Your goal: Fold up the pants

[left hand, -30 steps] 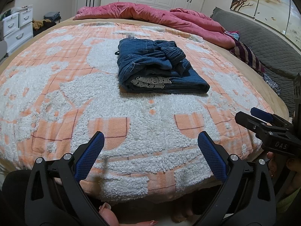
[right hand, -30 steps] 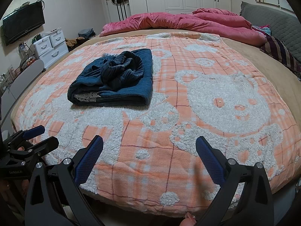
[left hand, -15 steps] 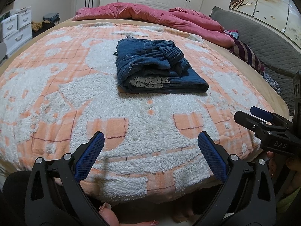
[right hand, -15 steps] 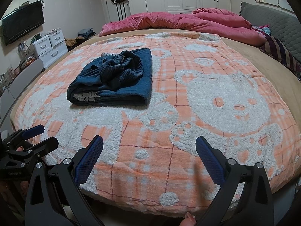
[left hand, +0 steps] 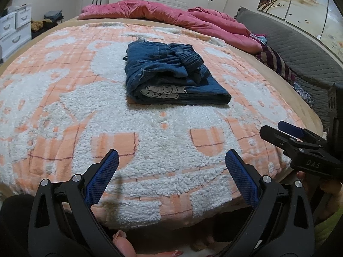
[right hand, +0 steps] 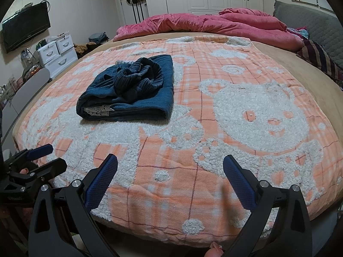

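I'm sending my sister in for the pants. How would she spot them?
On the big bed, look at the orange and white bear blanket. The pants lie folded on it, a dark blue bundle with white lace peeking from its near edge, unlike the pink quilt behind.

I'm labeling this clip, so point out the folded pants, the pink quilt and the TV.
folded pants (left hand: 199,87), left wrist view, smooth lower layer.
pink quilt (right hand: 214,24), right wrist view, middle of its bulk.
TV (right hand: 25,26), right wrist view, screen centre.
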`<state>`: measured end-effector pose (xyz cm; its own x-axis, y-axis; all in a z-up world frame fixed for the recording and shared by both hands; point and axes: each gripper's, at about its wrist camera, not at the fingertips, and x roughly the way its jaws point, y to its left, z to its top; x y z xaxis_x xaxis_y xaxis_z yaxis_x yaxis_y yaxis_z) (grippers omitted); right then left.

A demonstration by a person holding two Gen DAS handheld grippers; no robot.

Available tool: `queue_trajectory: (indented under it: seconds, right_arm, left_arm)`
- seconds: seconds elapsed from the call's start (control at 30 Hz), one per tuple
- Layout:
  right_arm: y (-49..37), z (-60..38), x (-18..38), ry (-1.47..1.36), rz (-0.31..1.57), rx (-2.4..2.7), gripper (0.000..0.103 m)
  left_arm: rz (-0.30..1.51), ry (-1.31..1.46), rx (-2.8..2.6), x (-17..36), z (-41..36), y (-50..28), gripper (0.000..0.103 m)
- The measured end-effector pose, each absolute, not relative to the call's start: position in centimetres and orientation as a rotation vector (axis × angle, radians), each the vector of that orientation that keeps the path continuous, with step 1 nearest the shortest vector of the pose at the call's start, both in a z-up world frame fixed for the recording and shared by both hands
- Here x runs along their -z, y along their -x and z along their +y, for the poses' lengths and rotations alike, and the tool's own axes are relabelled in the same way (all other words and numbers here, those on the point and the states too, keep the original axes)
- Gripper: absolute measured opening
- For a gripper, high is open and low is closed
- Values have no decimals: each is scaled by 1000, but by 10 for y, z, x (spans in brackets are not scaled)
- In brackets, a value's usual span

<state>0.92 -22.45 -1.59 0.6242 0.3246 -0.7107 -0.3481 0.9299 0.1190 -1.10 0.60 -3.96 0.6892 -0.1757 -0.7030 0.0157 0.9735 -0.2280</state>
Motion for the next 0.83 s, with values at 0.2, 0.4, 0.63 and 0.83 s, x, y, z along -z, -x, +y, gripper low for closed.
queue_trajectory:
  seconds: [0.2,0.4,0.63,0.83]
  right_arm:
    - [-13,-231,15,-8,815,-386,98]
    - [-37,-260,10,-126,860,-355,98]
    - [-106,-336,-14,-134,836,-122,98]
    - [-197,-409,6,-50,875,170,98]
  left_arm:
    - [809,247,115,35,13,8,93]
    - [707,264,71,7,39,7,93]
    - [781,237,-133,-4,128,-56,93]
    - [901,258,-295,28,230,-138,93]
